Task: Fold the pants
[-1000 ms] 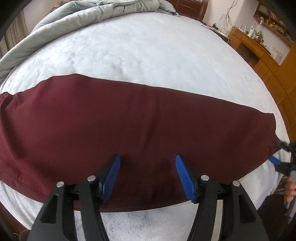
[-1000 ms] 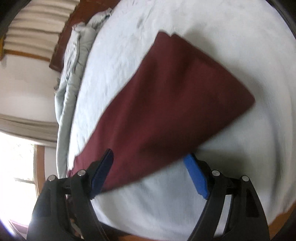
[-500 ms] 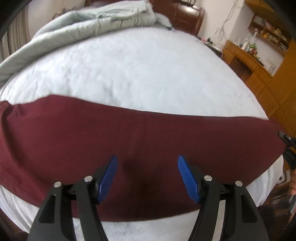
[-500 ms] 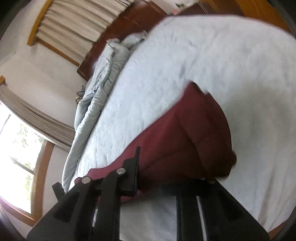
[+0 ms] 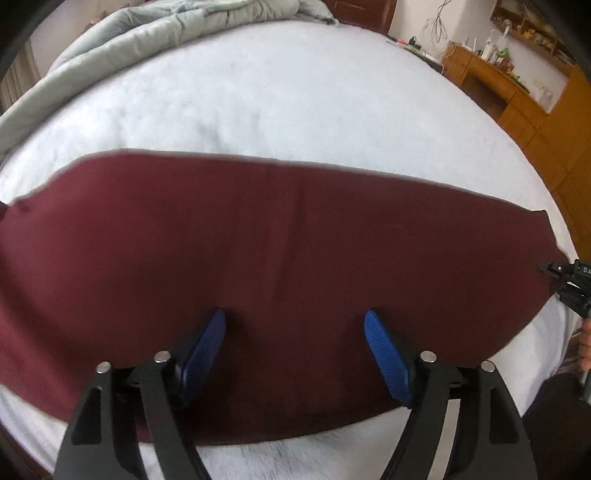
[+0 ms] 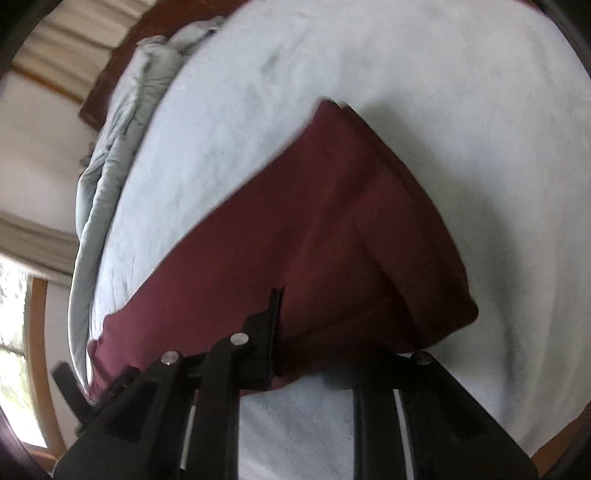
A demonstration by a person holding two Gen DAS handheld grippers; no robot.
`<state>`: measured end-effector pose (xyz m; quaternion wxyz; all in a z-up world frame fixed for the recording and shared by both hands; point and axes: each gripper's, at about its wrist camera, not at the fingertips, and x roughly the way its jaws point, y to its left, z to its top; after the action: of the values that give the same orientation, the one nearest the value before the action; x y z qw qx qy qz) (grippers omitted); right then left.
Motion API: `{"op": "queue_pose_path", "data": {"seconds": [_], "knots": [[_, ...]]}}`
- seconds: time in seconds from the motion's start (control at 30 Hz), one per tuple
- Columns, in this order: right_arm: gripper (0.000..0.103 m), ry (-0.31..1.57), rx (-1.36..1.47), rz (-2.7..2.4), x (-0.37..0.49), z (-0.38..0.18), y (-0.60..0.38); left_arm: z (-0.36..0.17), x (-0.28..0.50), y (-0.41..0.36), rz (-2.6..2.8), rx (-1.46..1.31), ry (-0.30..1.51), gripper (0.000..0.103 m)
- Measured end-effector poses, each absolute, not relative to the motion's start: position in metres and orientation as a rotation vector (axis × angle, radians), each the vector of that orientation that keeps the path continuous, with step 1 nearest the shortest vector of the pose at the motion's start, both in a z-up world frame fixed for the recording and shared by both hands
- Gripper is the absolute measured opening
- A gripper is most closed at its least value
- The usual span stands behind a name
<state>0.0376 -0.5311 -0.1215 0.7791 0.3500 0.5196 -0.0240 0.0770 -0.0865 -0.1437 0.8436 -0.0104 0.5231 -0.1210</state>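
Left gripper [image 5: 293, 332] jaws opening, blue pads spread over the dark maroon fabric pants [image 5: 280, 266], nothing pinched between them. Right gripper [image 6: 291, 332] jaws together, clamped on the pants' near edge [image 6: 314, 240], fabric bunched there. Pants lie as a long band across the white fleece-covered bed [image 5: 295, 103], near its front edge. Open bed beyond. Grey-green quilt [image 5: 147, 33] heaped at far edge. Wooden cabinets [image 5: 517, 96] far right.
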Motion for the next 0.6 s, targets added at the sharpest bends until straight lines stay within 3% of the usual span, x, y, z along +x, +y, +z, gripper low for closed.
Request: {"op": "queue_pose_path", "data": {"seconds": [0.3,0.6], "knots": [[0.017,0.999,0.562,-0.039,0.038,-0.047,-0.487,-0.114,0.071,-0.03,-0.179,-0.18,1.042,0.079],[0.017,0.89,0.343,0.188,0.068,0.02,-0.364,-0.106,0.069,0.027,-0.079,-0.22,1.046,0.082]]}}
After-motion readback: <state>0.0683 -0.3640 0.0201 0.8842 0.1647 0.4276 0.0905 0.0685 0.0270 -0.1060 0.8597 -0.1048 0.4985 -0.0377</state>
